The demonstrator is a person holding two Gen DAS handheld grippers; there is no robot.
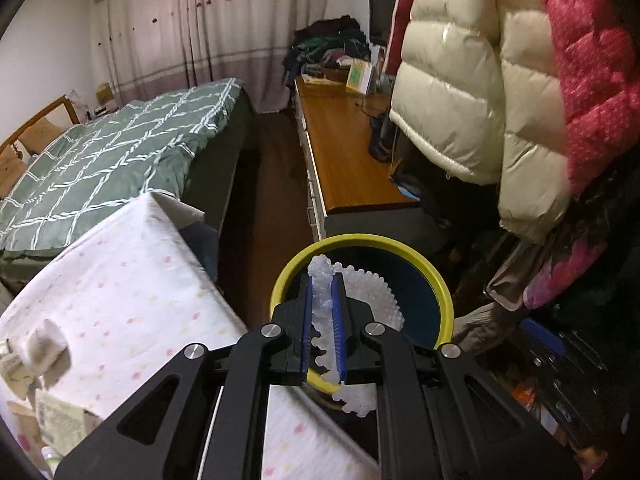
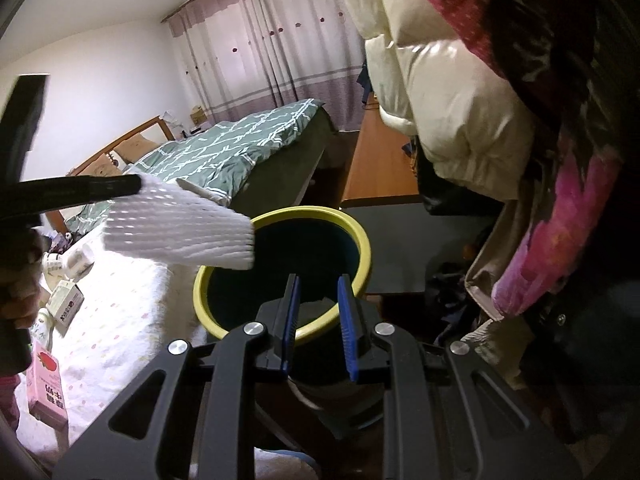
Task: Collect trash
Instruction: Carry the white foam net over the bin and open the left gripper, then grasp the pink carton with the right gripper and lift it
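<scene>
A white foam fruit net [image 1: 325, 300] is pinched between the blue pads of my left gripper [image 1: 322, 276], which is shut on it. The net hangs over the near rim of a round bin [image 1: 360, 238] with a yellow rim and dark blue inside. In the right wrist view the same net [image 2: 176, 226] sticks out from the left gripper [image 2: 134, 186] and reaches the bin's [image 2: 362, 240] left edge. My right gripper [image 2: 318, 280] hovers above the bin's near rim, jaws a little apart with nothing held between them.
A table with a white dotted cloth [image 1: 120, 280] stands left of the bin, carrying a pink carton [image 2: 44, 384], a small box [image 2: 68, 304] and other litter. Puffy coats [image 1: 480, 100] hang close on the right. A bed [image 1: 100, 152] and a wooden cabinet [image 1: 344, 152] lie beyond.
</scene>
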